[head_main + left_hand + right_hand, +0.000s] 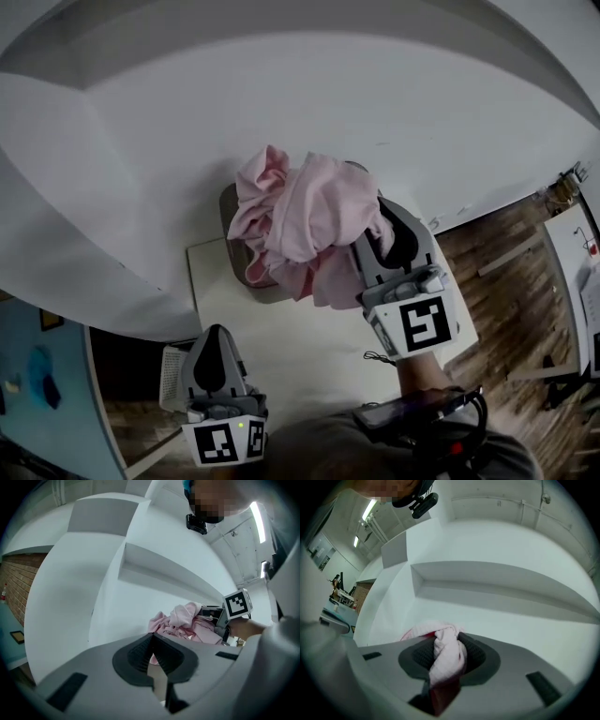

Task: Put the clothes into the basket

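Note:
A bundle of pink clothes (300, 225) hangs in the air over a dark grey round container (229, 208) at the far edge of the white table (300, 352). My right gripper (382, 230) is shut on the bundle; in the right gripper view a twisted fold of pink cloth (447, 656) is pinched between the pads. My left gripper (214, 339) hovers low at the table's near left corner, with its jaws together and nothing in them. In the left gripper view the pink clothes (183, 620) hang ahead, with the right gripper's marker cube (236, 603) beside them.
White walls and ledges curve round the far side. A white slatted object (172, 375) stands left of the table by my left gripper. Wood floor (506, 281) lies to the right and a blue surface (37, 384) at the far left.

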{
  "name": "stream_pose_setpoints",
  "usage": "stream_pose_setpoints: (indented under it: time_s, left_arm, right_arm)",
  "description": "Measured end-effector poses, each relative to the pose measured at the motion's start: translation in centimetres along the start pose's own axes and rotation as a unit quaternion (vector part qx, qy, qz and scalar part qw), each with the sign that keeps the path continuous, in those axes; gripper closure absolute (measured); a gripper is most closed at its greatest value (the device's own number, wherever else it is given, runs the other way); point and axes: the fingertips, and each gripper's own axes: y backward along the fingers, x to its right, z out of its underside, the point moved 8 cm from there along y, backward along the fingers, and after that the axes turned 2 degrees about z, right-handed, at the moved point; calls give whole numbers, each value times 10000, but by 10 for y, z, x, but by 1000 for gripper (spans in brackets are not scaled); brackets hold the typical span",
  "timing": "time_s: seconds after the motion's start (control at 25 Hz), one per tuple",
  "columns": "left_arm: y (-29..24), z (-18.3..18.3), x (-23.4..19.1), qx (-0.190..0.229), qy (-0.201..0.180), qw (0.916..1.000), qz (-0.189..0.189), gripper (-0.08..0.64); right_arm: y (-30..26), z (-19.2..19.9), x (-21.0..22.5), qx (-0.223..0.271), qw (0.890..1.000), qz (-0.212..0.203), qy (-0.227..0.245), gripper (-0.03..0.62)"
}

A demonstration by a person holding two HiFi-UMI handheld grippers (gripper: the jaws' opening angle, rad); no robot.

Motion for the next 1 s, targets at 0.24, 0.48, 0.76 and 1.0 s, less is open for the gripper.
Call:
stream_pose_setpoints:
  time_s: [0.24,0.48,0.76,1.0]
  left_arm:
    - [-20,20,0,-401,99,9991,-69,552]
    - [-30,31,2,-538,119,9985,-45,552]
    - [-20,24,7,-412,45,9991,61,552]
    - [-1,13,15,-248,-39,9994,238,552]
  right_arm:
    - [-29,52,-2,-1024,9946,-165,-87,446]
    - [-37,62,6,-1083,9938,-228,-65,433]
    - [-15,61,-2,-963,9950,-224,-108,434]
    - [19,44,-9,-718,9971,-27,-266,536]
